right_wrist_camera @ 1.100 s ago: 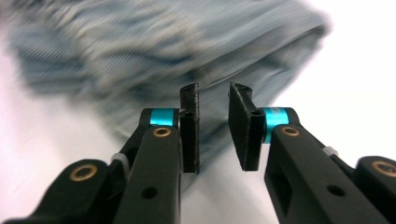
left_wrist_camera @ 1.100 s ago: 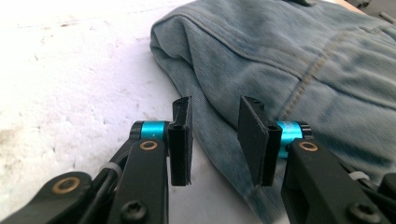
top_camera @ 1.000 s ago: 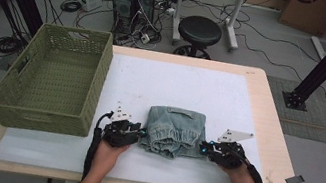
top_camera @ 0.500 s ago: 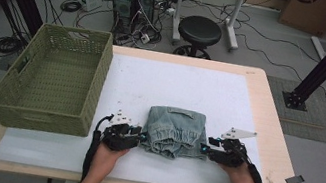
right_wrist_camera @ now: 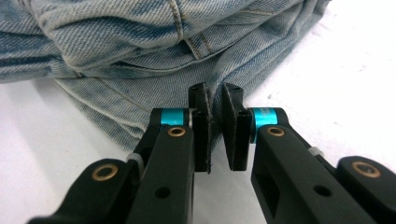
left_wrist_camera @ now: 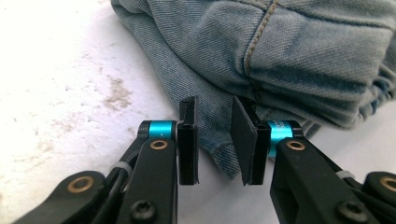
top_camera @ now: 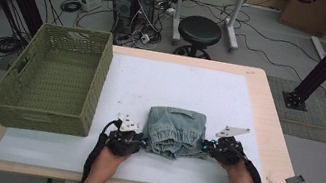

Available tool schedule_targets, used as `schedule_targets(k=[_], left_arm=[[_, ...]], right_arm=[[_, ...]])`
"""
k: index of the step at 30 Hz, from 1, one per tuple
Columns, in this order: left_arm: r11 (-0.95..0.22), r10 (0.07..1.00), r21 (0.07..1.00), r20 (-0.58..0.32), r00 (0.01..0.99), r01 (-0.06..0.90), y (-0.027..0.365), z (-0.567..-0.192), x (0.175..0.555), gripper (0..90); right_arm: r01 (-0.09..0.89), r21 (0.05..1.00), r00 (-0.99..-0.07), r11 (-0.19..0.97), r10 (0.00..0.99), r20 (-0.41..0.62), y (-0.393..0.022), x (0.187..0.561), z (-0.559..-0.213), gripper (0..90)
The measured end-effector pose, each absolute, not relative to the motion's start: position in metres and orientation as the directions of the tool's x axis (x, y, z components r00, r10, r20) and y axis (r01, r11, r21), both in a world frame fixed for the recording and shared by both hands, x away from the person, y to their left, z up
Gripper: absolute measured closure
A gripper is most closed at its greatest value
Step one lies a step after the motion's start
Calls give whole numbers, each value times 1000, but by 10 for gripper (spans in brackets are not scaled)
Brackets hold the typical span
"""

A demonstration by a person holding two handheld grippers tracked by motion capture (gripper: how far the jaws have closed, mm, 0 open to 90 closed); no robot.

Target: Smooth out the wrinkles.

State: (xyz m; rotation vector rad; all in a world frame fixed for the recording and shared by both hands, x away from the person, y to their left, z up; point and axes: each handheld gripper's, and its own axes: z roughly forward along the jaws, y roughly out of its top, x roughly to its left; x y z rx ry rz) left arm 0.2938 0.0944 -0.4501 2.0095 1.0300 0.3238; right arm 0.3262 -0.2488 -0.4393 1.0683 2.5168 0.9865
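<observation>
Denim, pale blue and washed: the folded jeans [top_camera: 175, 132] lay on the white mat [top_camera: 177, 86] of the wooden table [top_camera: 269, 108], toward your edge, well apart from the green woven basket [top_camera: 54, 75] at your left. You held a gripper at each short side of the bundle.

Left gripper [left_wrist_camera: 212, 140]: jaws had just been closing, a gap remained, and the lower fold of denim sat between the pads [left_wrist_camera: 187, 140] without being pinched. In the high view it stood at the left edge of the cloth [top_camera: 128, 138].

Right gripper [right_wrist_camera: 215, 133]: jaws had just been closing and stood almost together, a thin hem edge nipped between them; in the high view it met the right edge [top_camera: 221, 150].

Handling judgement: soft, limp, moderately heavy for cloth, not slippery, not fragile. Layers will likely slide and sag if only the top ply is caught. Best hold seemed the thick stacked edge at each side, pads deep over all plies, both ends lifted together
</observation>
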Motion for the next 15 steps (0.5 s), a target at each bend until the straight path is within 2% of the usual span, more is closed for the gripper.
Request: schedule_targets(k=[3, 5, 7, 10, 11, 15], left_arm=[[-303, 763, 774, -153, 628, 557, 95, -450, 294, 715], [-270, 765, 780, -182, 618, 564, 98, -449, 295, 676], [-220, 769, 805, -204, 606, 551, 102, -447, 296, 614], [-143, 766, 847, -233, 599, 512, 109, -441, 300, 535], [-121, 762, 860, -239, 601, 496, 110, -438, 302, 488], [-71, 751, 902, -233, 618, 426, 107, -426, 314, 456]], right_arm=[[534, 672, -710, 513, 703, 27, -251, 327, -440, 825], [535, 680, -707, 501, 706, 36, -253, 327, -441, 781], [536, 698, -695, 475, 718, 45, -256, 326, -440, 666], [513, 752, -674, 415, 737, 54, -262, 326, -433, 547], [482, 804, -660, 348, 748, 72, -266, 325, -425, 514], [438, 848, -664, 298, 743, 82, -264, 325, -414, 481]])
